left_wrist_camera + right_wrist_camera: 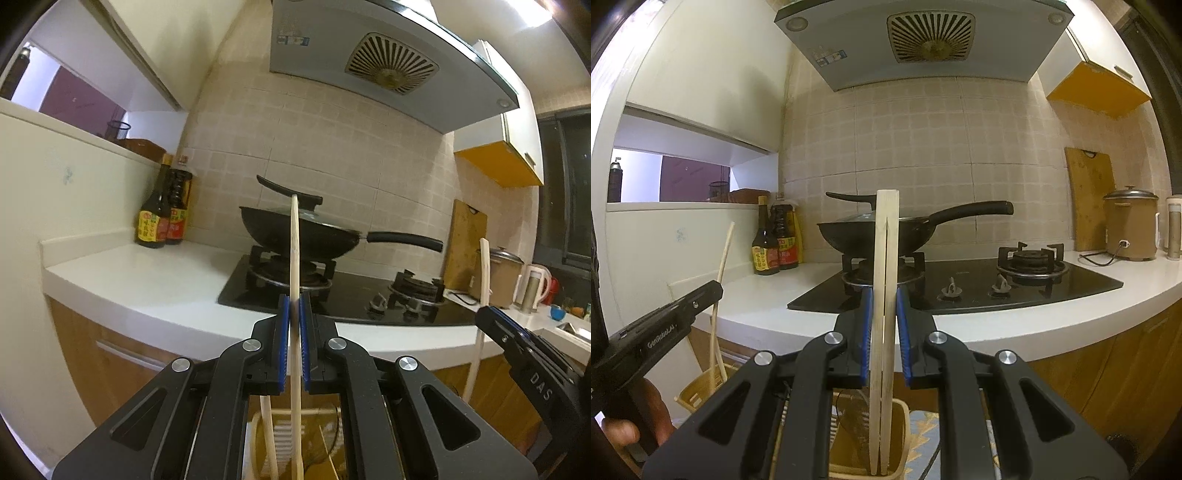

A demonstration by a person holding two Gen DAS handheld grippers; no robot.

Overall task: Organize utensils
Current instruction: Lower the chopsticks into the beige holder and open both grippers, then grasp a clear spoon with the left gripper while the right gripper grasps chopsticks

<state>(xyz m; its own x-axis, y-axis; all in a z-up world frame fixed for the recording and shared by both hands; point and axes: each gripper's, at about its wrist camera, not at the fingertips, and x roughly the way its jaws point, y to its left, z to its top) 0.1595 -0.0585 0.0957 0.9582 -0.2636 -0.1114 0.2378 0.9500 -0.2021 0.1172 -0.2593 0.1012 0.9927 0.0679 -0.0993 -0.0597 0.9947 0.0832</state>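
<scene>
My left gripper [294, 308] is shut on a pale wooden chopstick [294, 240] that stands upright, its lower end over a yellow utensil basket [317, 413]. My right gripper [884, 295] is shut on wooden tongs [885, 236], held upright, their lower ends inside a yellow holder [903, 435]. The right gripper with its tongs also shows at the right of the left wrist view [495, 317]. The left gripper shows at the left of the right wrist view [701, 295], its chopstick [724, 258] reaching down into a yellow basket [690, 395].
A white counter [147, 280] runs ahead with a black gas hob [979, 288]. A black wok [871, 236] sits on the left burner. Sauce bottles [772, 243] stand at the left, a cutting board [1089, 199] and a rice cooker [1130, 221] at the right.
</scene>
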